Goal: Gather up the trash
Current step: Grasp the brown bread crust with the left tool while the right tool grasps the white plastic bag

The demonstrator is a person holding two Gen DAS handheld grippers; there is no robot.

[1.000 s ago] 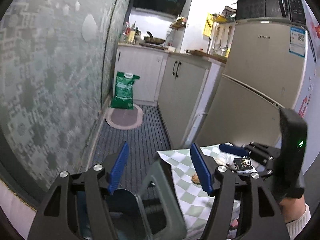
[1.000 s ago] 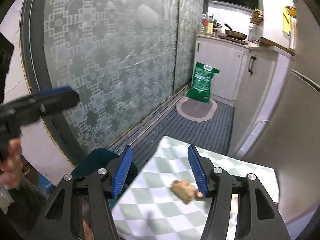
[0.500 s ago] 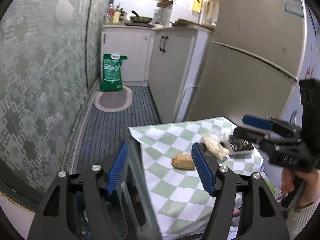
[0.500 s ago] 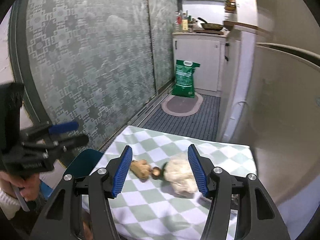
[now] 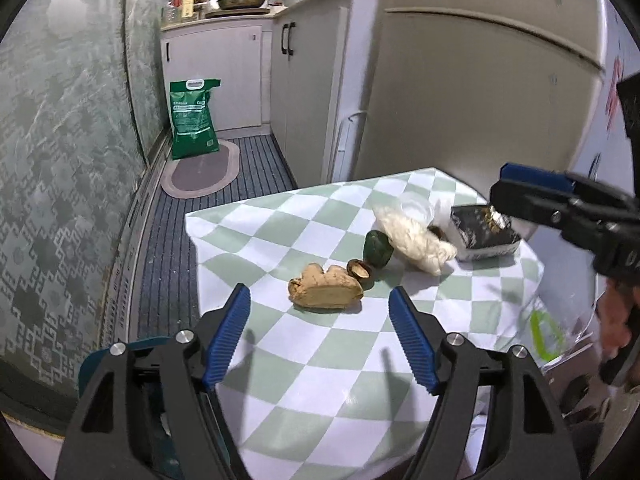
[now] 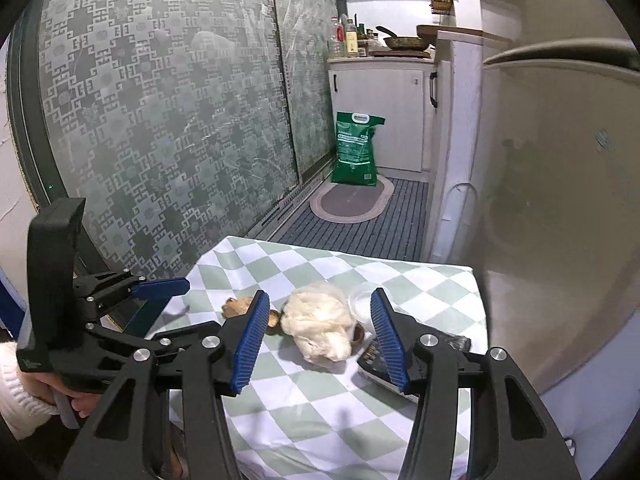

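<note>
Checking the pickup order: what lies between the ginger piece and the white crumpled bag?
In the left wrist view, a brown nutshell and a green scrap lie between ginger and bag.

The right claw [image 6: 318,334] hangs low in the frame over the checked worktop [image 6: 420,280], its jaws closing with a white wad [image 6: 320,326] lying between them, untouched. A ginger piece [image 6: 237,306] lies left of the wad, a dark packet [image 6: 374,364] right. The left claw [image 6: 160,287] reaches in at left.
</note>
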